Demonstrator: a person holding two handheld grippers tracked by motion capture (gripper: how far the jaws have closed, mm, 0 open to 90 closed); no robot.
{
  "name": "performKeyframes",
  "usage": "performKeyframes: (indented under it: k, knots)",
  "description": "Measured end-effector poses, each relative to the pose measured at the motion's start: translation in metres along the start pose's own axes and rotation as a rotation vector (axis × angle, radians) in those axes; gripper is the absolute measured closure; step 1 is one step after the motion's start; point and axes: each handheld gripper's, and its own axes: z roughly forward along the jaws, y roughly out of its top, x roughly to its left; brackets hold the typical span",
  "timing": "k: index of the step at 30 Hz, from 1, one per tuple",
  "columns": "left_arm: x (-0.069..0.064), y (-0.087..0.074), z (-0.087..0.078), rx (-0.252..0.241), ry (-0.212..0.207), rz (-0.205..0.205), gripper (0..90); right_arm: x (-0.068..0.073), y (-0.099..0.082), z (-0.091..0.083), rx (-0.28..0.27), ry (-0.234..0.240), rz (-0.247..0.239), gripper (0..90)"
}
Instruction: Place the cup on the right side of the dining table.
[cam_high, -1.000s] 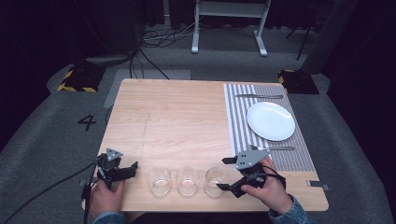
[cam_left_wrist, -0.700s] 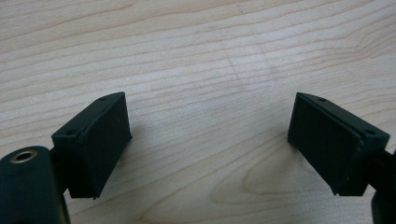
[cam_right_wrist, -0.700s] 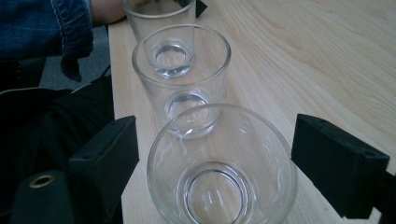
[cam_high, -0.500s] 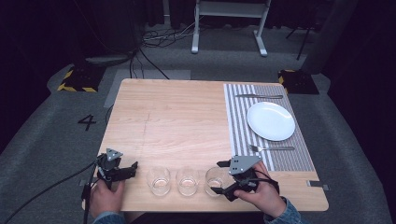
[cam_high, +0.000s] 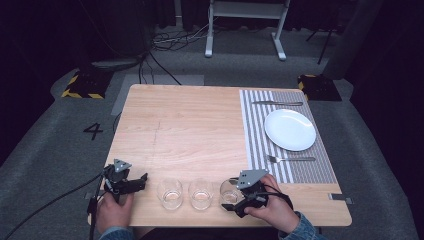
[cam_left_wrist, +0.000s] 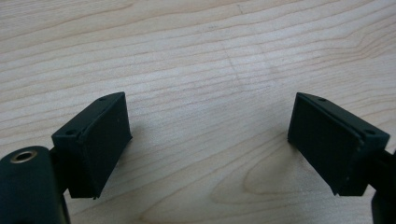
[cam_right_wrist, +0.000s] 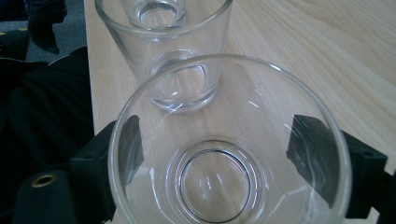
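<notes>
Three clear empty glasses stand in a row near the table's front edge: left glass (cam_high: 170, 193), middle glass (cam_high: 201, 193), right glass (cam_high: 229, 192). My right gripper (cam_high: 234, 199) lies low at the right glass, pointing left. In the right gripper view that glass (cam_right_wrist: 224, 154) sits between the wide-apart jaws of the right gripper (cam_right_wrist: 212, 140), which stands open, and the middle glass (cam_right_wrist: 173, 51) is just beyond. My left gripper (cam_high: 140, 182) rests at the front left, apart from the left glass. It is open over bare wood (cam_left_wrist: 208, 135).
A striped placemat (cam_high: 255, 130) covers the right side of the wooden table (cam_high: 190, 125). On it lie a white plate (cam_high: 290, 129), a fork (cam_high: 290, 159) in front of the plate and a knife (cam_high: 277, 103) behind it. The table edge runs close behind both hands.
My right gripper has slid left and down, so the right glass now stands between its jaws. The left gripper has stayed put.
</notes>
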Motion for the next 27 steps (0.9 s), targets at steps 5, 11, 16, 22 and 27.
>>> performKeyframes:
  k: [5, 11, 16, 22, 27]
  knots:
    - [0.000, 0.000, 0.000, 0.000, 0.000, 0.000, 13.3, -0.001, -0.002, 0.002, -0.011, 0.002, -0.013, 17.9]
    - [0.000, 0.000, 0.000, 0.000, 0.000, 0.000, 13.3, 0.000, -0.003, 0.001, -0.011, -0.004, -0.010, 18.2]
    - [0.000, 0.000, 0.000, 0.000, 0.000, 0.000, 13.3, -0.001, -0.001, 0.000, 0.009, -0.004, -0.014, 18.3]
    - [0.000, 0.000, 0.000, 0.000, 0.000, 0.000, 13.4, -0.002, 0.001, -0.004, 0.046, -0.015, -0.020, 18.3]
    - [0.000, 0.000, 0.000, 0.000, 0.001, 0.000, 13.3, -0.004, 0.005, -0.013, 0.064, -0.026, -0.004, 18.3]
